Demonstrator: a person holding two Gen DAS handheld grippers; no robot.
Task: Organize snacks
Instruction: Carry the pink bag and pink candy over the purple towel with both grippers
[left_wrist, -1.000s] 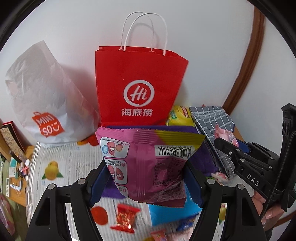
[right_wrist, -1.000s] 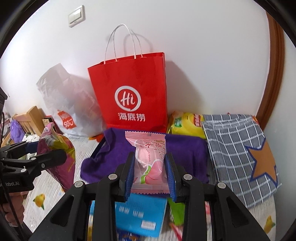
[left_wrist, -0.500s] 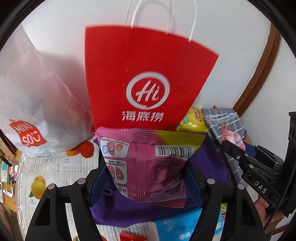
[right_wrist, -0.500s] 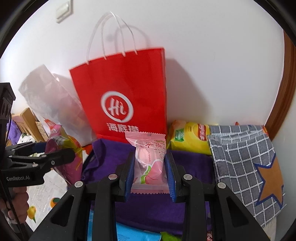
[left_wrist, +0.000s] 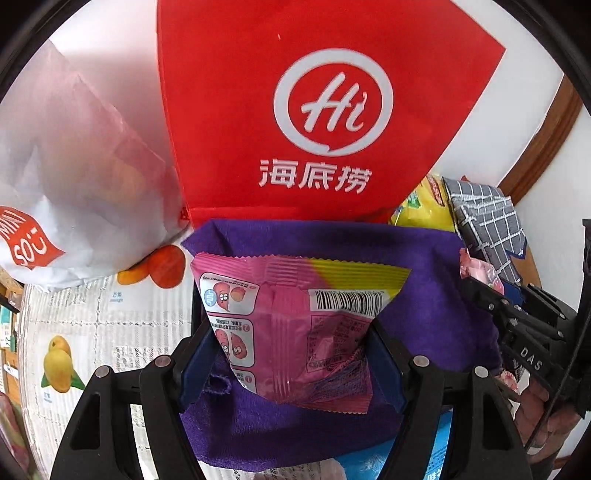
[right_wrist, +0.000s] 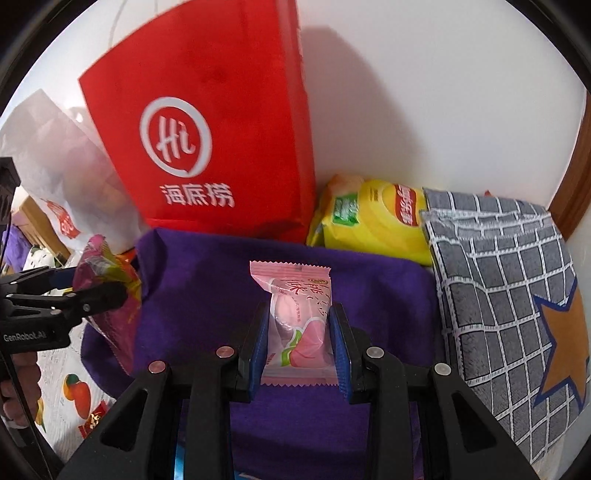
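Note:
My left gripper (left_wrist: 291, 354) is shut on a pink and yellow snack bag (left_wrist: 291, 317) and holds it over a purple cloth (left_wrist: 424, 280). It also shows in the right wrist view (right_wrist: 107, 291) at the left. My right gripper (right_wrist: 297, 347) is shut on a small pink peach snack packet (right_wrist: 299, 314), also above the purple cloth (right_wrist: 207, 288). The right gripper shows at the right edge of the left wrist view (left_wrist: 491, 291). A red paper bag (left_wrist: 314, 110) with a white "Hi" logo stands just behind the cloth, against the wall.
A white Miniso plastic bag (left_wrist: 74, 177) stands left of the red bag. A yellow chip bag (right_wrist: 373, 218) and a grey checked cloth bag (right_wrist: 506, 288) lie to the right. A fruit-print table cover (left_wrist: 92, 332) holds a blue packet (left_wrist: 439, 454) and other snacks.
Both grippers have moved forward with their snacks toward the red bag, which now fills much more of each view. Both now hang over the purple cloth.

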